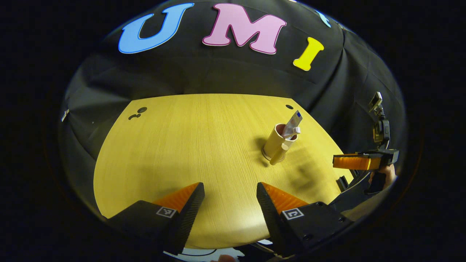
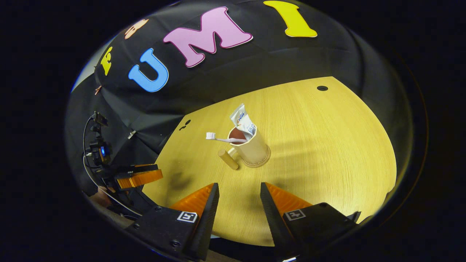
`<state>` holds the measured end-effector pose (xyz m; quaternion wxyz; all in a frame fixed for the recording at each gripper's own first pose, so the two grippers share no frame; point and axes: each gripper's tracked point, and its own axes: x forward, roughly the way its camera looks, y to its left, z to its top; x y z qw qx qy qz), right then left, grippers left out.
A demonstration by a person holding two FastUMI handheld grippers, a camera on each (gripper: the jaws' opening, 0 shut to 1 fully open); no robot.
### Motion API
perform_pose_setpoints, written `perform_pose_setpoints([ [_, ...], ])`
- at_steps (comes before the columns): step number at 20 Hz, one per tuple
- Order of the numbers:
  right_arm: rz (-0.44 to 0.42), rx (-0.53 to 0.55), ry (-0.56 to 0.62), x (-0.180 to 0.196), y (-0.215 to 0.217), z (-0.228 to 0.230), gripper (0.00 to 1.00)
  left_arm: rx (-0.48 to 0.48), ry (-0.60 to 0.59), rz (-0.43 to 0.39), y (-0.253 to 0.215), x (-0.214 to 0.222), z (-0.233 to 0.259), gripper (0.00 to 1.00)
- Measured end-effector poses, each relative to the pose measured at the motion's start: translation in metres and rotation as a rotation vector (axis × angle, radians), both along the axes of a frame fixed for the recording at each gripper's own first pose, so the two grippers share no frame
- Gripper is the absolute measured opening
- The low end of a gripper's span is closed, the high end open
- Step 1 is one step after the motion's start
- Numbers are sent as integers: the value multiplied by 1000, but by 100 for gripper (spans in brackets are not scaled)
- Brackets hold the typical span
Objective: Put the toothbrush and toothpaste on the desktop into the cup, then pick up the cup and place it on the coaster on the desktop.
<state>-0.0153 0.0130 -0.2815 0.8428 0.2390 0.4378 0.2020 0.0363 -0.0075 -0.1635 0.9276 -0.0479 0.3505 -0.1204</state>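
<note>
Yellow wood grain covers the counter (image 2: 327, 153) in front of you, and the cup (image 2: 253, 148) stands upright on the round coaster (image 2: 263, 159) near its middle, well ahead of both of your tools. The toothpaste (image 2: 243, 120) leans out of the cup with its crimped end up, and the toothbrush (image 2: 222, 138) lies across the rim with its bristle head sticking out to the side, in the right gripper view. The cup's handle (image 2: 228, 159) juts toward you as a short peg. In the left gripper view you see the same cup (image 1: 277, 142) with the tube (image 1: 292, 124) rising from it and the coaster (image 1: 267, 155) as a thin ring under its base; the brush is hard to make out there, perhaps hidden behind the tube. Your left tool (image 1: 230, 200) hangs over the near edge of the counter with its fingers spread wide and nothing between them. Your right tool (image 2: 239, 202) is likewise parted, a little narrower, and grips nothing. Each tool is visible from the other's camera, held off the counter's side: the right one (image 1: 358, 161) with a hand (image 1: 387, 174) behind it, the left one (image 2: 138, 176) low beside the edge.
</note>
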Motion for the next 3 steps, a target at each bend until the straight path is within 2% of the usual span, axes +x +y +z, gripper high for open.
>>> perform_pose_setpoints([
  [3,-1,2,-10,0,6,7,71,-20,11,-6,-5,-8,-3,89],
])
